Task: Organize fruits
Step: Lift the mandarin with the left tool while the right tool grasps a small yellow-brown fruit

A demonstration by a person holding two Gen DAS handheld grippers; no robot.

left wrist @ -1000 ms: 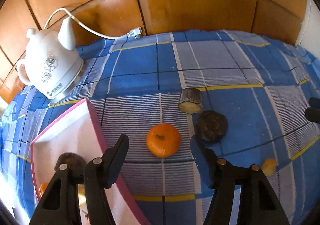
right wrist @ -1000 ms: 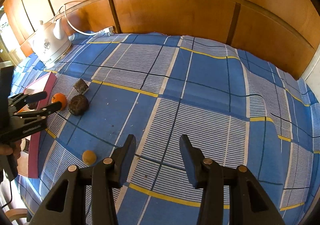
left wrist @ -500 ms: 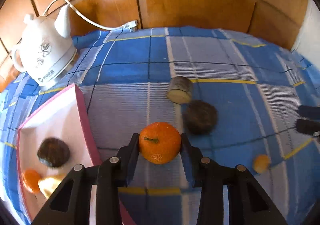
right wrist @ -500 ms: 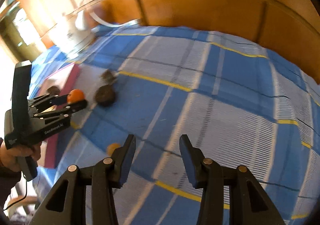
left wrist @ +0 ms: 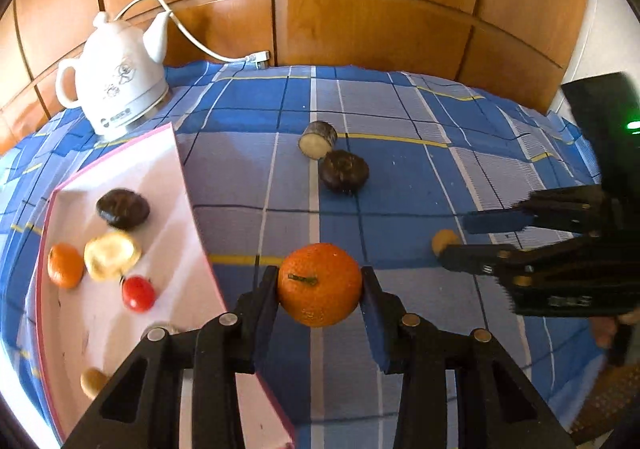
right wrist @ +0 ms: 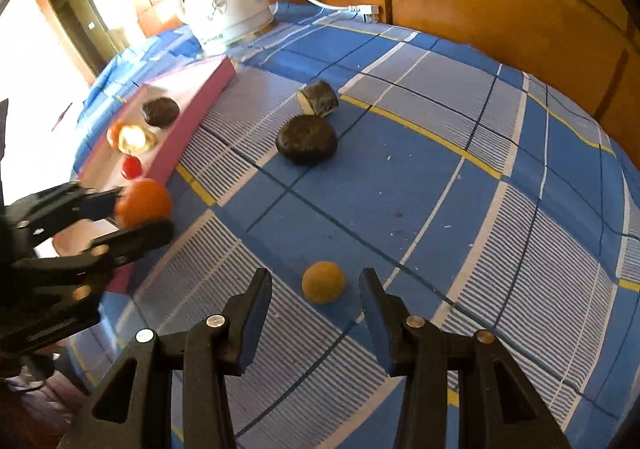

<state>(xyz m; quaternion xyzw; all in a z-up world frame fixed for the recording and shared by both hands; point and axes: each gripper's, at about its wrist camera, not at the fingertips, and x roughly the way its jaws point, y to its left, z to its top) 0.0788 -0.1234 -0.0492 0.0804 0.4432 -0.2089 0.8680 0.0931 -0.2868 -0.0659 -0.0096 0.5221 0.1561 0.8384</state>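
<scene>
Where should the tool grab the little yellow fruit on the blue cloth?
Probably across its middle, coming down from above. The small yellow fruit is round and lies alone on the checked cloth, already between the right tool's open fingers, so squeezing its two sides should hold it.

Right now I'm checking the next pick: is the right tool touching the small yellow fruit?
Apart. The right wrist view shows the right tool open, with the small yellow fruit sitting between its fingers and blue cloth visible on both sides.

The orange tangerine (left wrist: 319, 284) is lifted, stem facing the camera. At its 12 o'clock lies a dark round fruit (left wrist: 343, 171); at 3 o'clock, a small yellow fruit (left wrist: 445, 240).
</scene>
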